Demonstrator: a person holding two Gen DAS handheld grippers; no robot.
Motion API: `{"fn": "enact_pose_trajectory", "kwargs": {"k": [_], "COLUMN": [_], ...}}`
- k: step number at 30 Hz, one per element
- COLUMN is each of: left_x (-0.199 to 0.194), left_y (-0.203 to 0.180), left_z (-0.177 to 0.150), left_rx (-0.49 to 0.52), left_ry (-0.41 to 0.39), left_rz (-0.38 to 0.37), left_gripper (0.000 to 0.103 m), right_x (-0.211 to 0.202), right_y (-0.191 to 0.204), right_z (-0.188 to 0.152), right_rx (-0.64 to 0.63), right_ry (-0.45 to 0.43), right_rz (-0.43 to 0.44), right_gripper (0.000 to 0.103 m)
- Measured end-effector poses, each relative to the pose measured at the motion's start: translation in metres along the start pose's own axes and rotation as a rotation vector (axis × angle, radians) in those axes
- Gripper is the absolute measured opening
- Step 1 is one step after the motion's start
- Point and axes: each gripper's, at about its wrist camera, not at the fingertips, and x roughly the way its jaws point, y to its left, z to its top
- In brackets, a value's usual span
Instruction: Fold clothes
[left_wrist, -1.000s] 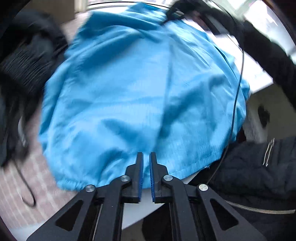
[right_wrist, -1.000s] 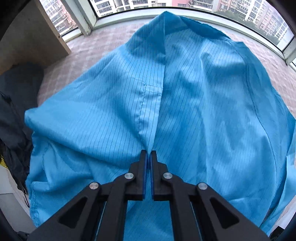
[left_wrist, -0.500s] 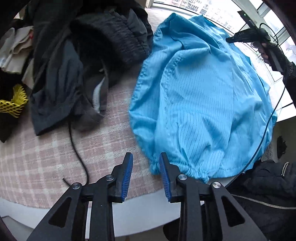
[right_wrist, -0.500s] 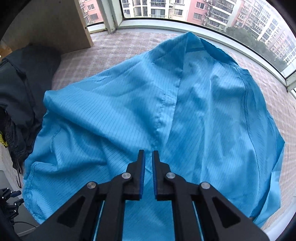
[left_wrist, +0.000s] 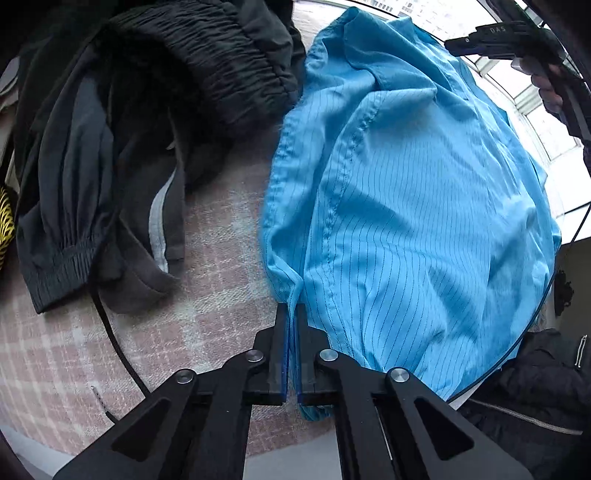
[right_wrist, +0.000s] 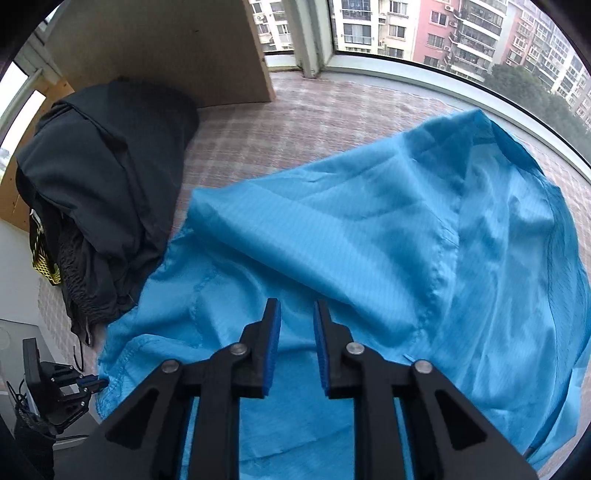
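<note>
We see one blue garment (left_wrist: 406, 192) spread across the pink checked worktop (left_wrist: 221, 229), its near hem hanging over the front edge. A strip of bare cloth separates it from the single heap of dark clothes (left_wrist: 147, 110) to the left, and more open worktop lies toward the window. Our left tool (left_wrist: 291, 314) is closed tight on a fold of the hem. Our right tool (right_wrist: 297, 314) hangs above the garment (right_wrist: 369, 229), its jaws narrowly apart and holding nothing.
</note>
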Motion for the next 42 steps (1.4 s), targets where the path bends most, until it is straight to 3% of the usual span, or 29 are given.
{"fn": "enact_pose_trajectory", "kwargs": {"k": [7,9,12,18,22,25,27,29,33,37,42], "left_x": [-0.009,-0.017,-0.035,-0.037,-0.019,-0.010,-0.015,-0.024,-0.045,-0.063,-0.059], "left_y": [0.022,0.024,0.020,-0.010,-0.021,-0.019,-0.015,-0.013,-0.008,-0.010,0.007], "left_z": [-0.026,-0.029,-0.032,-0.021,-0.011,-0.014,-0.015,-0.016,-0.026,-0.048,-0.070], "left_rx": [-0.031,-0.048,-0.051,0.015,0.047,0.044,0.028,0.023,0.009,0.012,-0.063], "left_ry": [0.004,-0.016,-0.053,-0.041,0.037,0.064,0.047,0.026,-0.003,0.003,0.029], "left_rz": [0.025,0.038,0.046,-0.032,-0.013,-0.015,-0.041,-0.053,-0.085,-0.054,-0.047], "left_gripper": [0.003,0.011,0.016,0.034,0.034,0.026,0.013,0.008,0.007,0.007,0.007], "right_x": [0.042,0.055,0.061,0.058,0.052,0.047,0.047,0.053,0.069,0.070,0.090], "right_y": [0.055,0.063,0.072,0.092,0.086,0.078,0.080,0.084,0.092,0.088,0.084], "right_z": [0.031,0.036,0.041,0.050,0.058,0.064,0.066,0.068,0.073,0.076,0.077], "right_rx": [-0.116,-0.123,-0.114,-0.151,-0.124,-0.098,-0.103,-0.109,-0.119,-0.112,-0.097], "right_ry": [0.047,0.072,0.082,0.083,0.066,0.063,0.068,0.080,0.101,0.067,0.084], "right_rz": [0.011,-0.012,0.002,-0.033,-0.055,-0.059,-0.059,-0.070,-0.097,-0.066,-0.087], "right_gripper": [0.020,0.020,0.020,0.020,0.020,0.020,0.020,0.020,0.020,0.020,0.020]}}
